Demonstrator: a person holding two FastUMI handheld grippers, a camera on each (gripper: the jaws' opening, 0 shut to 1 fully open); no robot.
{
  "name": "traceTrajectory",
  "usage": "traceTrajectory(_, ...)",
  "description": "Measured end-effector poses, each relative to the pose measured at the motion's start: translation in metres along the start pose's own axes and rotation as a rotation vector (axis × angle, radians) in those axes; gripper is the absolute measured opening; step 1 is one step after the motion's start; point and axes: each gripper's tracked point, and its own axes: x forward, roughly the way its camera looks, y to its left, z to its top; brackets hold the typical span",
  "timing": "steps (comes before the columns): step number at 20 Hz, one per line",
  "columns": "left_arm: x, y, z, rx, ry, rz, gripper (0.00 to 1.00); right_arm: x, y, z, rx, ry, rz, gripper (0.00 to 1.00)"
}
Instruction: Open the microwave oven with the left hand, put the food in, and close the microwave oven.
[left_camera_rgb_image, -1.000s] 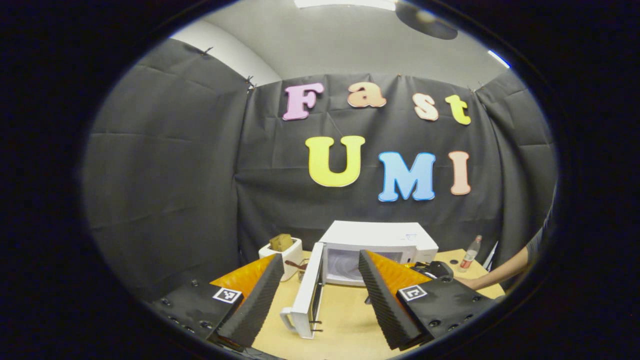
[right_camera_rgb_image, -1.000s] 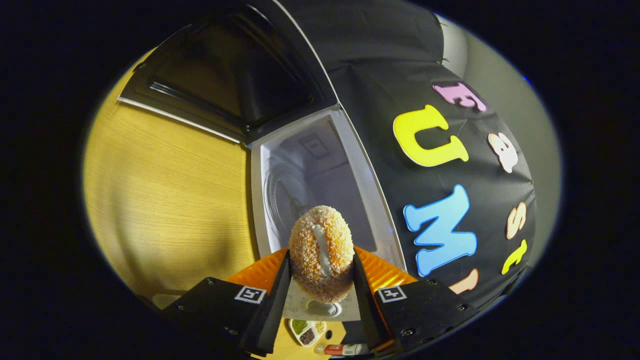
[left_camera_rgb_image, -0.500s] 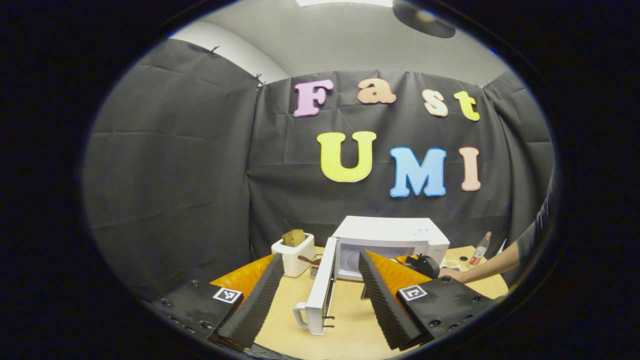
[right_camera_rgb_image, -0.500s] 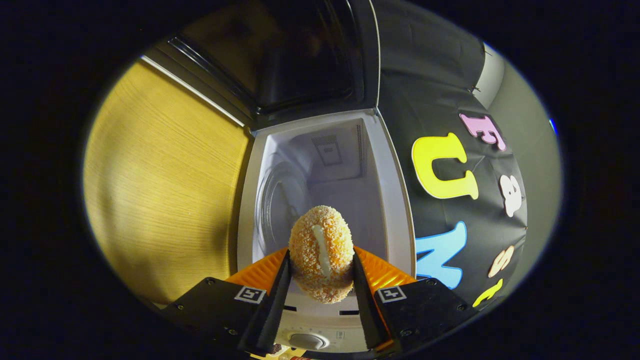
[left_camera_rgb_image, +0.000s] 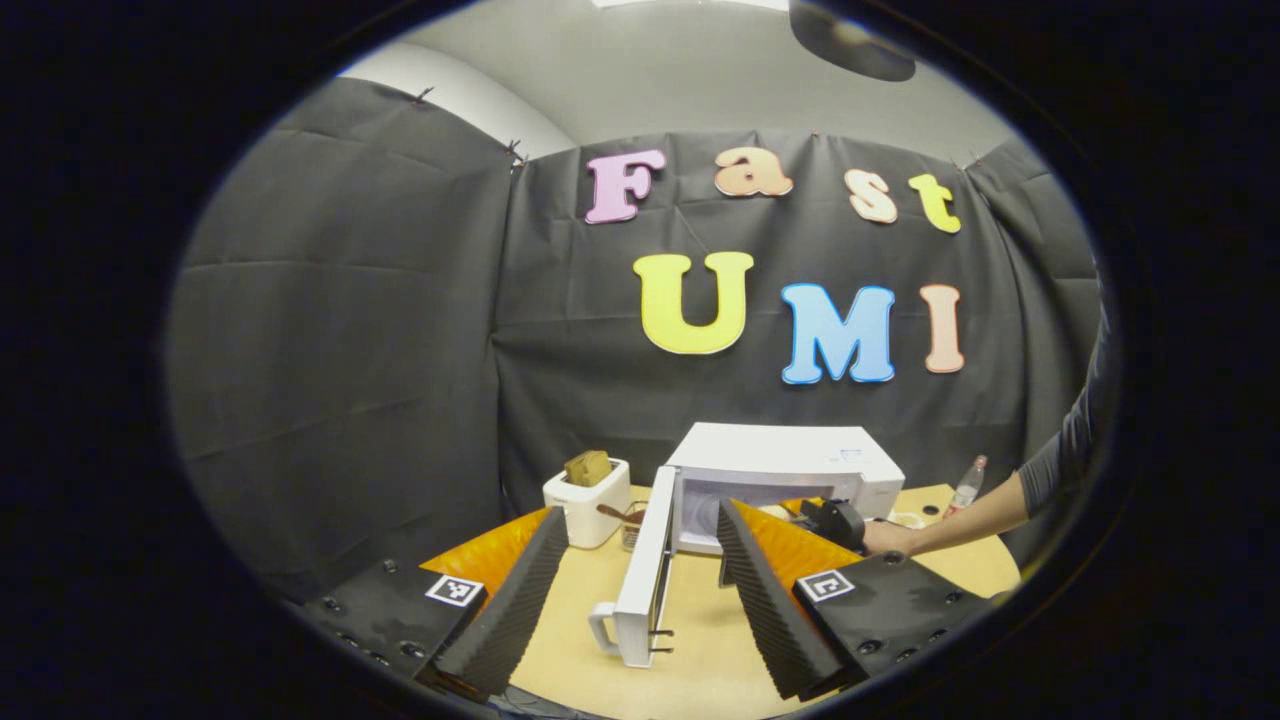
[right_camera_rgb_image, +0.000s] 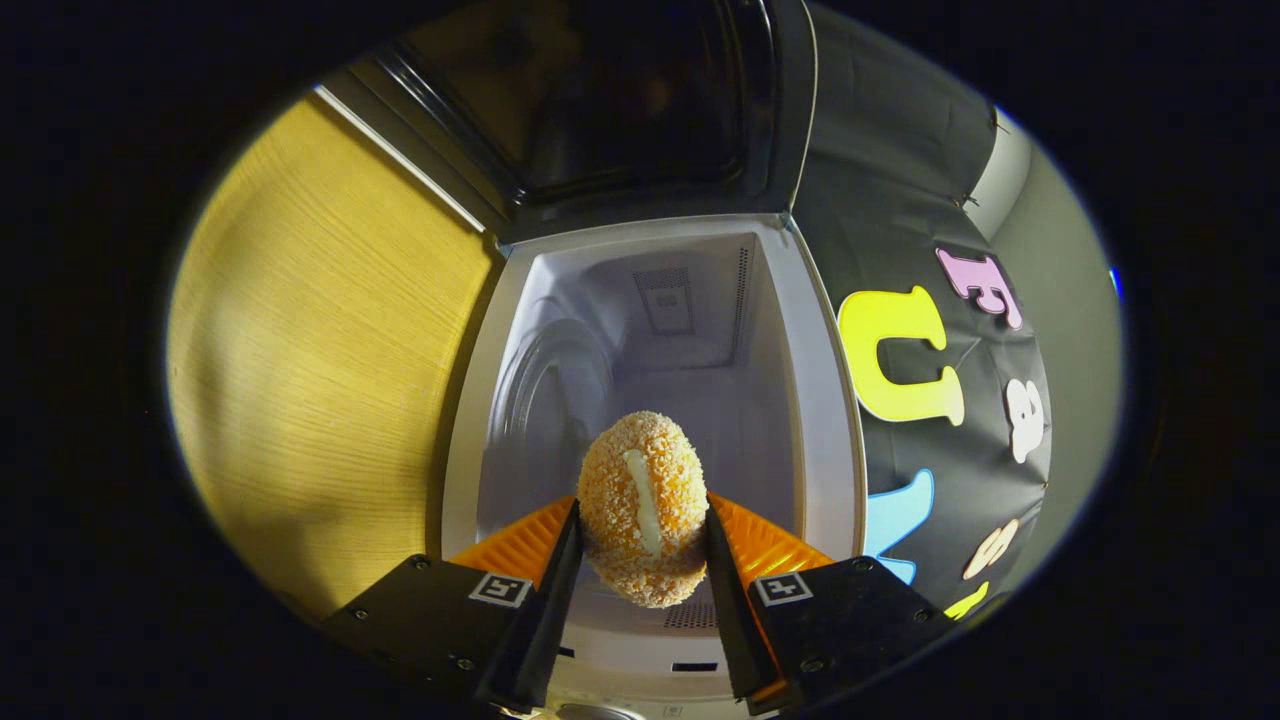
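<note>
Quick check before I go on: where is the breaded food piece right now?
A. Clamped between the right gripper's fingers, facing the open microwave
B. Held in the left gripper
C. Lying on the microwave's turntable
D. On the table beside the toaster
A: the breaded food piece sits pinched in the right gripper, with the open microwave cavity ahead of it.

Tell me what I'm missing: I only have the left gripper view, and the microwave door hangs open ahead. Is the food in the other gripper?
Observer: Yes. In the right gripper view the right gripper is shut on the breaded food ball, both fingers pressing its sides.
Operator: Is anything already in the cavity?
Observer: The right gripper view looks straight into the microwave cavity; what shows of it holds only the round turntable.
Operator: Is the food inside yet?
Observer: Not clearly. The ball sits at the microwave's front opening, with the open door swung clear beyond it.
</note>
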Motion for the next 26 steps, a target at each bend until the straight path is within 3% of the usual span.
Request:
traceTrajectory(6, 0.003, 0.012, -0.017, -0.013, 0.038, 0.034, 0.98, 0.002, 0.0, -0.004, -0.012, 0.027, 0.006, 0.66)
traceTrajectory(9, 0.003, 0.014, -0.022, -0.024, 0.052, 0.041, 0.98, -0.004, 0.003, 0.006, 0.026, 0.023, 0.049, 0.66)
traceTrajectory(11, 0.003, 0.014, -0.023, -0.02, 0.056, 0.04, 0.99, -0.008, -0.003, 0.008, 0.029, 0.016, 0.043, 0.73)
traceTrajectory(13, 0.005, 0.016, -0.024, -0.018, 0.059, 0.04, 0.98, -0.017, -0.008, 0.009, 0.028, 0.013, 0.023, 0.93)
traceTrajectory(16, 0.008, 0.017, -0.022, -0.03, 0.055, 0.037, 0.98, -0.021, -0.007, 0.013, 0.038, 0.008, 0.055, 0.97)
traceTrajectory(21, 0.017, 0.013, -0.014, -0.032, 0.036, 0.01, 0.99, -0.045, -0.004, 0.005, 0.169, 0.031, 0.099, 0.97)
traceTrajectory(26, 0.031, -0.002, -0.008, -0.057, 0.014, -0.052, 0.95, -0.104, -0.027, 0.005, 0.365, 0.0, 0.107, 0.97)
